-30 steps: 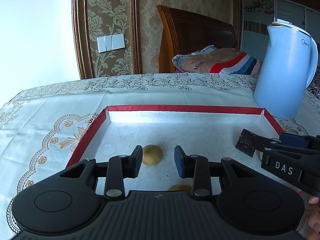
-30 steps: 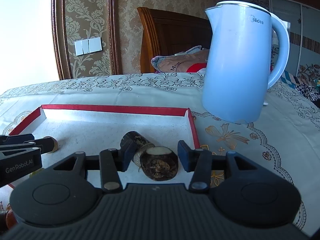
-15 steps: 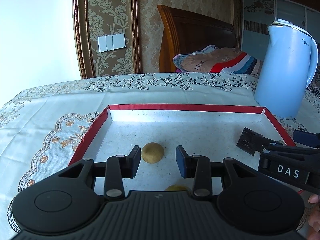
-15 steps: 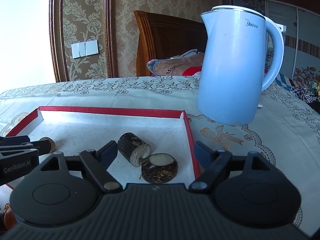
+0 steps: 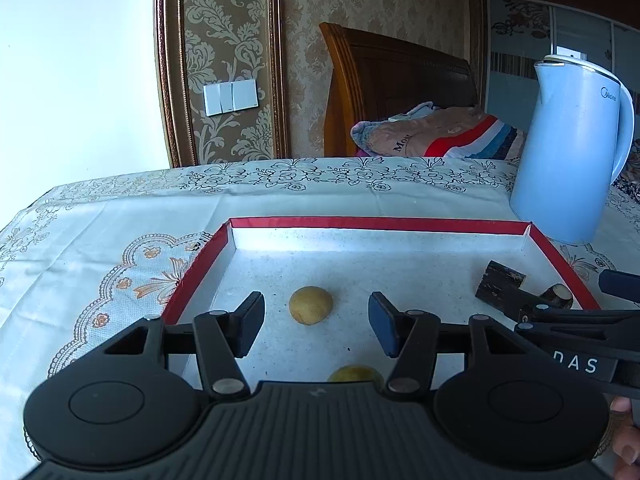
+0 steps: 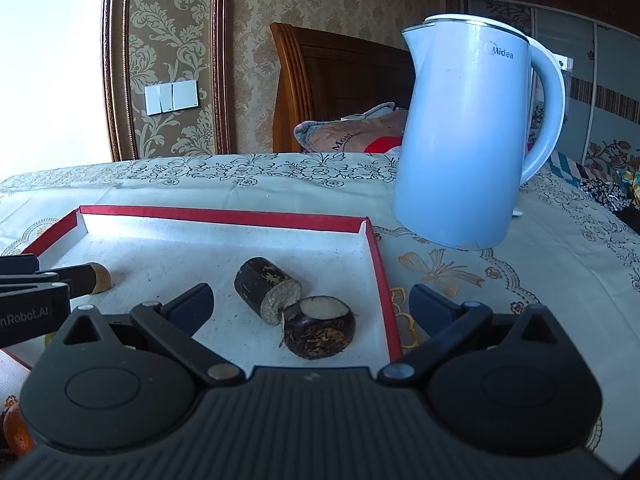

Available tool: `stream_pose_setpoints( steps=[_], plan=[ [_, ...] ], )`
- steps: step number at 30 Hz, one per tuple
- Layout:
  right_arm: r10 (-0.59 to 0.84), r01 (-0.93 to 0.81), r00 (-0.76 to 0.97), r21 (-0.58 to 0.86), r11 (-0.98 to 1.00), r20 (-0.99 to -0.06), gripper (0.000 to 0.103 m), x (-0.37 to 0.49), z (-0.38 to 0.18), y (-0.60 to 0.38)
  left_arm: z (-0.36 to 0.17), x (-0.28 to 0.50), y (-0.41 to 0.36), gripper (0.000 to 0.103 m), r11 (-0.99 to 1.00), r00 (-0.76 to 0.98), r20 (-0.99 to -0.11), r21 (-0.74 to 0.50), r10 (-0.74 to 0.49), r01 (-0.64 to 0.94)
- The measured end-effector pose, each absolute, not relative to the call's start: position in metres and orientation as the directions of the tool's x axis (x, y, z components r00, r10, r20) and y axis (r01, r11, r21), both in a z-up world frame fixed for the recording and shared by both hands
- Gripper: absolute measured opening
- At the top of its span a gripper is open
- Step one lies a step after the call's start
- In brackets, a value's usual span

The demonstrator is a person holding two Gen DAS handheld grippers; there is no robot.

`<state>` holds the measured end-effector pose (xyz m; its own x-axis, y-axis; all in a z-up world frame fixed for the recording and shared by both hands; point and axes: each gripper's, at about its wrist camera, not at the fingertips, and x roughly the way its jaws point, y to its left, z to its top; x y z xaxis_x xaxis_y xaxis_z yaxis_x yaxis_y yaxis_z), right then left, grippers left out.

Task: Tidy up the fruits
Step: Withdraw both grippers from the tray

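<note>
Presently, notes from the two wrist views.

Left tongs (image 5: pixel 316 322): spread apart, gripping nothing; they hover low over the near part of the tray.
Right tongs (image 6: pixel 310 308): spread wide, empty; the right finger hangs outside the tray's right rim, the left finger over the tray floor.
Tray (image 5: pixel 380 224): shallow, red rim, pale speckled floor; sits on the worktop (image 5: pixel 120 216), which wears a floral embroidered cloth.
Round yellow fruit (image 5: pixel 311 305): on the tray floor, between and just beyond the left tongs' fingers, not touched.
Second yellow fruit (image 5: pixel 355 374): nearer the camera, partly hidden behind the left tool's body.
Dark stub (image 6: pixel 267 290): cylinder lying on its side, pale cut end facing the viewer, in the tray's right part.
Dark round fruit (image 6: pixel 320 332): pale cut top, touching the stub's cut end, near the right rim.
Kettle (image 6: pixel 464 136): light blue, upright on the cloth, beyond the tray's far right corner.
Orange fruit (image 6: pixel 16 432): at the lower left edge of the right view, outside the tray; only partly seen.
</note>
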<state>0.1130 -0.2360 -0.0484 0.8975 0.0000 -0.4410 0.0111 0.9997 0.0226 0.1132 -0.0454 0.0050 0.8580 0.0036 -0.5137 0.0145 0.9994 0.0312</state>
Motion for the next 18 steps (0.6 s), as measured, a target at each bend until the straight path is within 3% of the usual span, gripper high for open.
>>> stream_pose_setpoints(
  steps=[6,10,18],
  plan=[
    [0.005,0.011,0.896,0.034,0.999,-0.443,0.103,0.110,-0.050,-0.238,0.005,0.109,-0.044,0.057,0.999,0.857,-0.515,0.031,0.002,0.017],
    [0.014,0.011,0.897,0.053,0.999,-0.441,0.103,0.106,-0.049,-0.242,0.006,0.102,-0.040,0.068,1.000,0.865,-0.501,0.018,-0.005,0.017],
    [0.027,0.005,0.894,0.071,0.997,-0.448,0.103,0.100,-0.051,-0.246,0.006,0.094,-0.038,0.068,1.000,0.869,-0.495,0.017,-0.008,0.019]
  ],
)
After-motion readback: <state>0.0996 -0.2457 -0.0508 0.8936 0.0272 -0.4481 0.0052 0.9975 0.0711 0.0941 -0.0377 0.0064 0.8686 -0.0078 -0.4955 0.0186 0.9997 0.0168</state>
